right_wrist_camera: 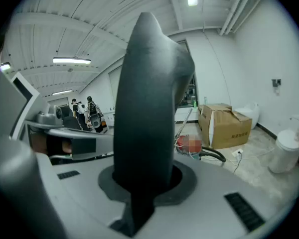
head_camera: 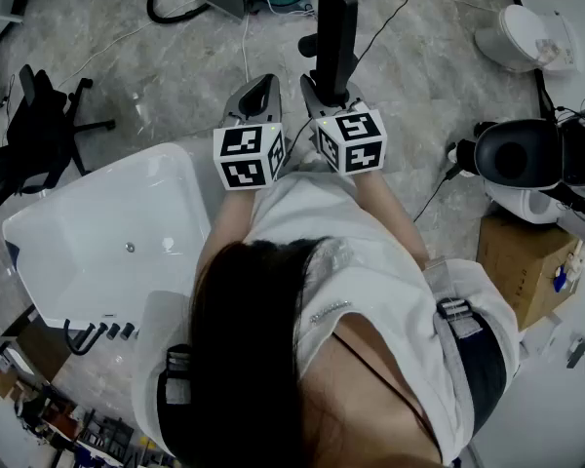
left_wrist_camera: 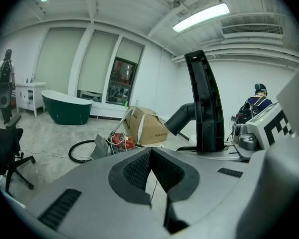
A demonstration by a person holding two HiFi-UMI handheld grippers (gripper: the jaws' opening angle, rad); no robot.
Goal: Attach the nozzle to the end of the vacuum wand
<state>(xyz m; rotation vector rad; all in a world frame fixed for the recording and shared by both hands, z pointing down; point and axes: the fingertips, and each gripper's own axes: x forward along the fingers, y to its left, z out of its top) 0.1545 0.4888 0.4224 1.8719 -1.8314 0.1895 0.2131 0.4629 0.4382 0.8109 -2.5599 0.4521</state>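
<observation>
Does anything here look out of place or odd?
Nothing is spilled or broken. One oddity: the right gripper holds the black nozzle upright, but the left gripper is shut on nothing.

A person with dark hair and a white top, seen from above, holds both grippers out over a grey marbled floor (head_camera: 175, 86). The left gripper (head_camera: 261, 88) and right gripper (head_camera: 333, 94) sit side by side, each with its marker cube nearest the person. A black nozzle (head_camera: 336, 22) stands upright out of the right gripper's jaws, reaching away from the person. Nothing shows in the left gripper.

A white bathtub (head_camera: 49, 252) lies to the near left, with a black office chair (head_camera: 39, 115) beyond it. A black hose (head_camera: 171, 3) loops at the far edge. To the right are a black-and-white machine (head_camera: 526, 164) and a cardboard box (head_camera: 522, 256), with a white toilet (head_camera: 522, 35) farther off.
</observation>
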